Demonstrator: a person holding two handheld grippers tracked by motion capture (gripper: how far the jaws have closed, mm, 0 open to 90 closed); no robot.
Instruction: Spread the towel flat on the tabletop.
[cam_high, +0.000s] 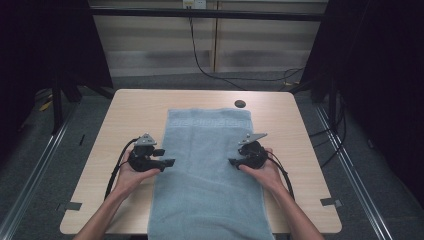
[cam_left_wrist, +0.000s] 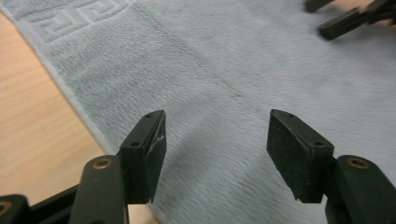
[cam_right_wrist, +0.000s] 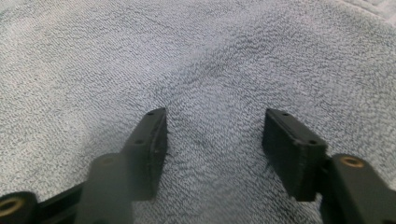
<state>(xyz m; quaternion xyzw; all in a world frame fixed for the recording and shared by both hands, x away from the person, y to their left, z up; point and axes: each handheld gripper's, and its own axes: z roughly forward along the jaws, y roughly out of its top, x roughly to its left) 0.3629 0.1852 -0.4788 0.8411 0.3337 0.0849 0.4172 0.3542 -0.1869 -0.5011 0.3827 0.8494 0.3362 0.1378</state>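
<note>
One pale blue towel (cam_high: 210, 165) lies flat down the middle of one wooden table (cam_high: 130, 110), its near end hanging over the edge. Two grippers face each other across it – the left gripper (cam_high: 169, 162) at its left edge, the right gripper (cam_high: 234, 162) over its right side, both with jaws apart and holding nothing
</note>
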